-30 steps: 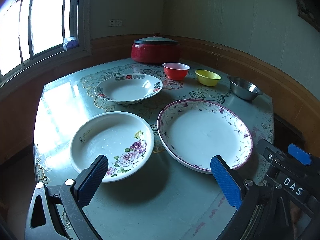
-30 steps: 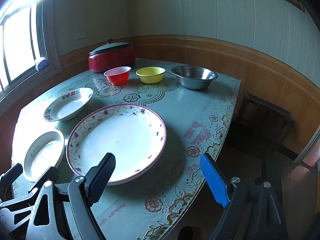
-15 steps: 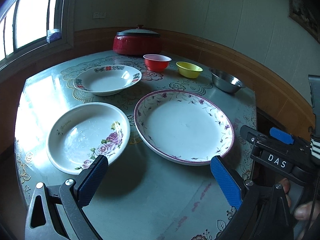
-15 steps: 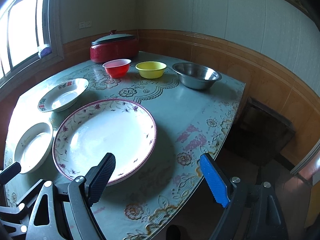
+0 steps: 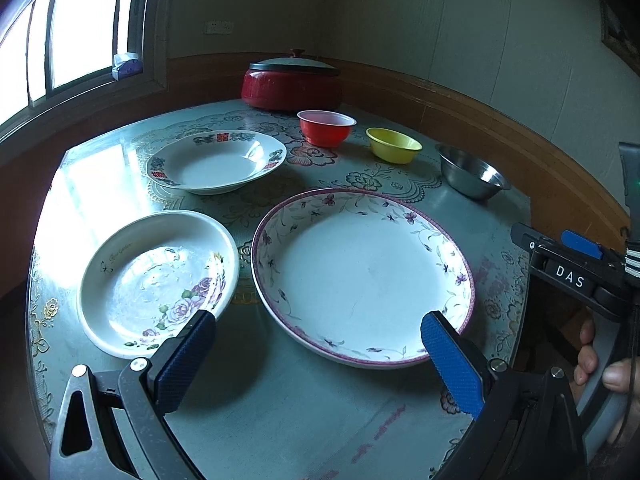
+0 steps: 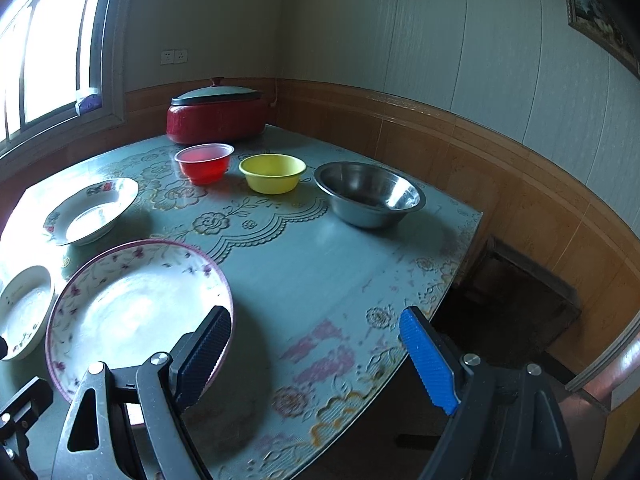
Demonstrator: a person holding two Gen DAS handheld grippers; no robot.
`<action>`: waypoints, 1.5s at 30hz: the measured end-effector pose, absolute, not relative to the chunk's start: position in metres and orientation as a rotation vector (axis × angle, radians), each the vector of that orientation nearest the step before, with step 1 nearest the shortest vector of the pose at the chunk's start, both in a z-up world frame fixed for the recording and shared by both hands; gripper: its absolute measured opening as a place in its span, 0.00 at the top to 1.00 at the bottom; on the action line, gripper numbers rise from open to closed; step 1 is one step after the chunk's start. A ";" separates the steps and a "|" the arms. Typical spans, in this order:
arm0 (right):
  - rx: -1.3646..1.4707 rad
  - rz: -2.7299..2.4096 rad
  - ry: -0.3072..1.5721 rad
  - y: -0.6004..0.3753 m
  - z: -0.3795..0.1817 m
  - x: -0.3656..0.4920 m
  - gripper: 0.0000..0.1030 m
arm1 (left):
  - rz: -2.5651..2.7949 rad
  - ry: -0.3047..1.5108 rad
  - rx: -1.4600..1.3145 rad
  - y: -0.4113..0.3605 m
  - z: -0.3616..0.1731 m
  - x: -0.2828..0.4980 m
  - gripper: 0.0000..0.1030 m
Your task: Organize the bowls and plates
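A large purple-rimmed floral plate (image 5: 360,272) lies at the table's middle, also in the right wrist view (image 6: 128,312). A white rose dish (image 5: 156,280) sits to its left. A red-patterned soup plate (image 5: 216,160) lies behind. A red bowl (image 6: 204,162), a yellow bowl (image 6: 272,172) and a steel bowl (image 6: 368,192) stand in a row at the back. My left gripper (image 5: 316,332) is open and empty over the near edges of the two plates. My right gripper (image 6: 316,332) is open and empty, above the table at the large plate's right rim.
A red lidded pot (image 5: 292,80) stands at the table's far end by the wall. The table's right edge (image 6: 456,280) drops to a dark stool (image 6: 520,292). A window (image 5: 60,24) is on the left. The right gripper's body (image 5: 572,276) shows at the left view's right side.
Both grippers have shifted and turned right a little. In the right wrist view the bowls now sit more centrally. Both stay open.
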State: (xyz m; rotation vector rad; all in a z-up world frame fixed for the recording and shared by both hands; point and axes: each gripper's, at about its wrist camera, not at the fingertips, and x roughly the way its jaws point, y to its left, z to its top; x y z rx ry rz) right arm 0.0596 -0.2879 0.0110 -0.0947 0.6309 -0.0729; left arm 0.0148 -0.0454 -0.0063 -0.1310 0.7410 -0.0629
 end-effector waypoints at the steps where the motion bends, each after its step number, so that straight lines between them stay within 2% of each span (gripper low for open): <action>1: -0.100 -0.071 0.631 -0.293 0.011 0.065 0.15 | -0.048 0.741 -0.144 -0.046 -0.006 0.017 0.00; 12: -0.137 -0.001 0.631 -0.333 0.010 0.118 0.15 | 0.097 0.784 -0.225 -0.064 -0.019 0.038 0.00; 21: -0.161 0.181 0.657 -0.336 -0.001 0.155 0.15 | 0.265 0.786 -0.304 -0.065 -0.024 0.025 0.01; 27: -0.115 0.437 0.747 -0.324 -0.018 0.179 0.15 | 0.379 0.807 -0.356 -0.063 -0.031 0.010 0.02; 30: -0.080 0.533 0.804 -0.316 -0.028 0.190 0.15 | 0.423 0.826 -0.364 -0.062 -0.033 0.005 0.08; 32: -0.067 0.595 0.825 -0.309 -0.032 0.192 0.23 | 0.443 0.836 -0.367 -0.060 -0.033 0.003 0.14; 34: -0.073 0.641 0.841 -0.300 -0.035 0.193 0.26 | 0.448 0.843 -0.380 -0.057 -0.034 0.003 0.21; 37: -0.088 0.691 0.863 -0.288 -0.040 0.199 0.40 | 0.423 0.855 -0.393 -0.055 -0.036 0.008 0.33; 42: -0.121 0.744 0.929 -0.272 -0.050 0.205 0.64 | 0.366 0.863 -0.401 -0.054 -0.041 0.023 0.37; 45: -0.167 0.766 0.928 -0.262 -0.049 0.204 0.71 | 0.340 0.874 -0.392 -0.052 -0.043 0.033 0.46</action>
